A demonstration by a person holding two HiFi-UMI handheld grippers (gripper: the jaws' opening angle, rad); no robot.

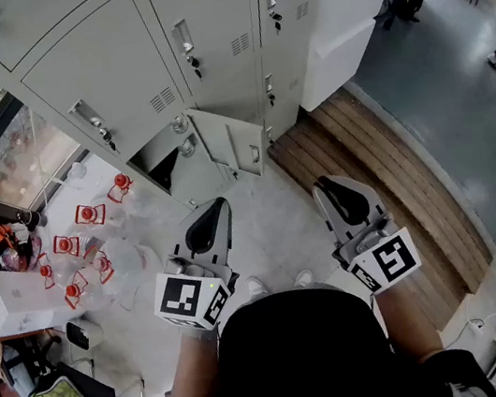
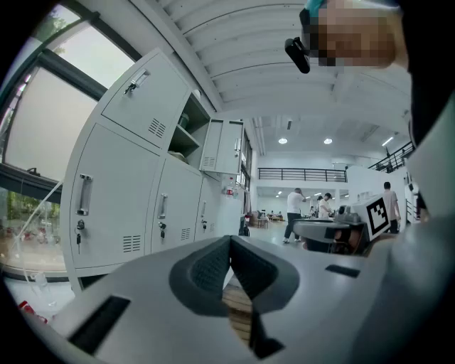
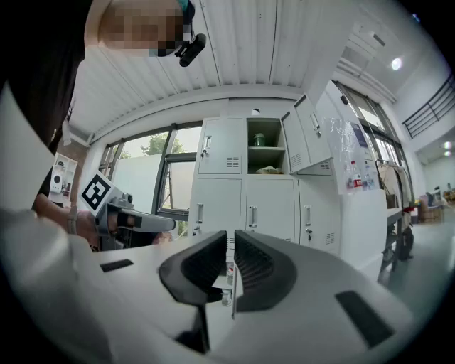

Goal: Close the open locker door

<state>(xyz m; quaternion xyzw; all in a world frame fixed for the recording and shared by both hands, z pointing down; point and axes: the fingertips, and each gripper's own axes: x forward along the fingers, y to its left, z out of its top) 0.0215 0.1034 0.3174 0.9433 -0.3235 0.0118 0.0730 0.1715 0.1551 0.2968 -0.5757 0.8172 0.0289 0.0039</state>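
Note:
A bank of pale grey lockers (image 1: 140, 69) stands ahead of me. One small door (image 1: 234, 148) hangs open beside its dark compartment (image 1: 171, 164), just beyond both grippers. In the right gripper view the open compartment (image 3: 266, 153) holds items on a shelf, with its door (image 3: 307, 135) swung out to the right. The left gripper view shows the same door (image 2: 224, 146) edge-on. My left gripper (image 1: 216, 203) (image 2: 229, 238) and right gripper (image 1: 324, 181) (image 3: 231, 233) are held side by side short of the door. Both have their jaws together and hold nothing.
A slatted wooden platform (image 1: 369, 181) lies on the floor to the right of the lockers. Several red-capped clear bottles (image 1: 84, 241) sit at the left. A white cabinet (image 1: 356, 2) adjoins the lockers. People (image 2: 295, 213) stand far off in the hall.

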